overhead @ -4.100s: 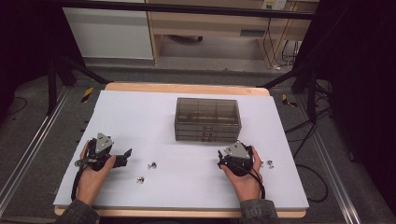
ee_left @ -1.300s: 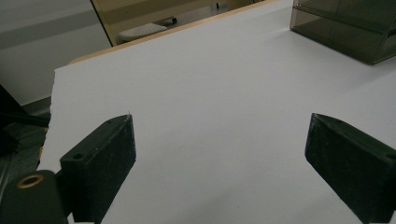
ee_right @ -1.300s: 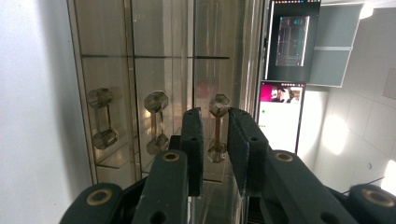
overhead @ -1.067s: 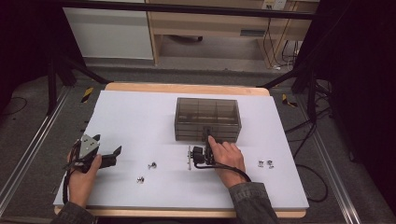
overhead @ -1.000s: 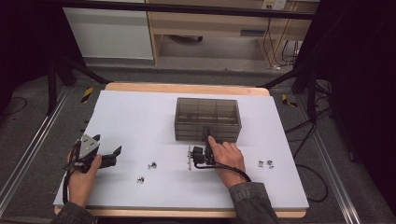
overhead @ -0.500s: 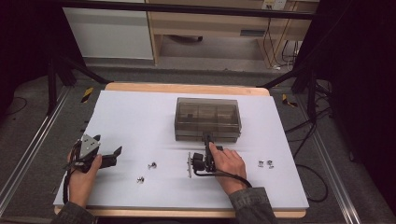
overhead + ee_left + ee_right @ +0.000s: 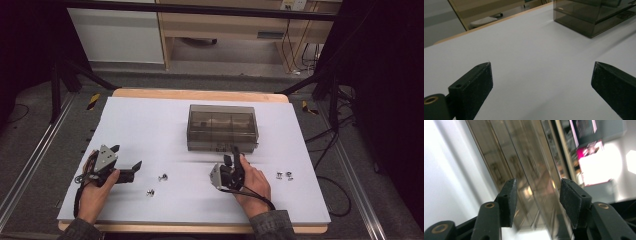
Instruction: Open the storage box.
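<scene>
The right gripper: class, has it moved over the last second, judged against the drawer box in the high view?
Yes. The right gripper has drawn back from the drawer box toward the table's near edge, and its fingers have just been opening with nothing between them.

Drawer cabinet [image 7: 529,177] smeared by blur; small metal parts [image 7: 284,175] too tiny to identify

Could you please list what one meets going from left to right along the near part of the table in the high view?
Left gripper → small metal screw → second small metal screw → right gripper → pair of small metal nuts.
</scene>
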`<state>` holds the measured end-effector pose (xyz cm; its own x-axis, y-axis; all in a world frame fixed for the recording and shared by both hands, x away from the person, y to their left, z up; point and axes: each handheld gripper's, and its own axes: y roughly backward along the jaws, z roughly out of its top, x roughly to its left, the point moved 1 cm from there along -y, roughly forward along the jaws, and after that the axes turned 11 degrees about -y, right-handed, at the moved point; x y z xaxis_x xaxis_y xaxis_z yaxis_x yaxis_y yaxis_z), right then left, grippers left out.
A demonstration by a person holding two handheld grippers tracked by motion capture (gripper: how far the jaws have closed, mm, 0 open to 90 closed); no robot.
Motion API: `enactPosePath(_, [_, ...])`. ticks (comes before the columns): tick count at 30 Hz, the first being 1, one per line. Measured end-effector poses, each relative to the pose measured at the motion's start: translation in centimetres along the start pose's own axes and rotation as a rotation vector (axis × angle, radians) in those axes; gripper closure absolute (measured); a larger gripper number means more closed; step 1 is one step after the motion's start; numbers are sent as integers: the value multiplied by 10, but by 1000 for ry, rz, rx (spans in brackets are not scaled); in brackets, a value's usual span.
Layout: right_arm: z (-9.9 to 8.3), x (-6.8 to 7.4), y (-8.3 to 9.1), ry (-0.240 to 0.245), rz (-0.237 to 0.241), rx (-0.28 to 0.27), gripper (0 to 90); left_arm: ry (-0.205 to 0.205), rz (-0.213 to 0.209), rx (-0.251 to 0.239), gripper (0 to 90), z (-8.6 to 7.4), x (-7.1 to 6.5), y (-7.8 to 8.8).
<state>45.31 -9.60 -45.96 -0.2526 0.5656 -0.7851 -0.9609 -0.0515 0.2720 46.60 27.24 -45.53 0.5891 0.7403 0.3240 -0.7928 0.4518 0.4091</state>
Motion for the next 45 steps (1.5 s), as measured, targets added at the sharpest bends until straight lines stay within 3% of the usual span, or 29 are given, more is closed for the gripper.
enactPosePath(1, [0, 0, 0, 0, 0, 0, 491, 0, 0, 0, 36, 0, 0, 0])
enactPosePath(2, [-9, -9, 2, -83, 37, 30, 481, -16, -29, -7, 38, 7, -6, -1])
enactPosePath(4, [-19, -15, 3, -179, 74, 50, 466, -44, -49, 7, 38, 14, -12, -4])
enactPosePath(7, [-33, -27, 3, -251, 140, 69, 441, -58, -78, 16, 39, 20, -18, -9])
enactPosePath(9, [-42, -36, 3, -313, 193, 77, 438, -102, -117, 42, 41, 29, -28, -18])
enactPosePath(10, [-42, -36, 3, -313, 193, 77, 438, -102, -117, 42, 47, 29, -28, -18])
enactPosePath(11, [-46, -41, 4, -362, 225, 82, 426, -109, -135, 46, 47, 32, -31, -21])
enactPosePath(12, [-54, -53, 3, -454, 288, 98, 381, -138, -164, 60, 49, 40, -38, -26])
enactPosePath(13, [-54, -53, 3, -454, 288, 98, 381, -138, -164, 60, 57, 40, -38, -26])
enactPosePath(14, [-62, -64, 3, -535, 350, 116, 354, -170, -174, 66, 65, 49, -44, -30])
enactPosePath(16, [-69, -75, 2, -597, 399, 128, 326, -186, -190, 62, 71, 59, -48, -33])
enactPosePath(21, [-78, -93, 0, -635, 434, 141, 314, -163, -242, 61, 125, 74, -53, -43])
enactPosePath(24, [-82, -102, -3, -644, 453, 155, 335, -186, -256, 79, 143, 82, -54, -51])
enactPosePath(25, [-82, -105, -4, -646, 460, 157, 361, -181, -265, 77, 157, 85, -55, -54])
enactPosePath(26, [-83, -109, -7, -640, 476, 166, 443, -176, -288, 83, 191, 90, -56, -57])
enactPosePath(28, [-82, -113, -10, -620, 484, 171, 494, -171, -299, 76, 252, 95, -59, -59])
enactPosePath(32, [-81, -116, -15, -615, 506, 167, 550, -182, -287, 73, 325, 103, -61, -62])
enactPosePath(34, [-78, -117, -19, -614, 532, 161, 561, -172, -284, 69, 373, 107, -61, -65])
enactPosePath(37, [-76, -118, -20, -613, 541, 157, 564, -132, -290, 72, 394, 106, -57, -71])
enactPosePath(40, [-75, -118, -21, -618, 551, 152, 579, -120, -298, 75, 417, 102, -54, -73])
enactPosePath(45, [-77, -119, -29, -646, 567, 153, 621, -142, -305, 83, 448, 102, -61, -82])
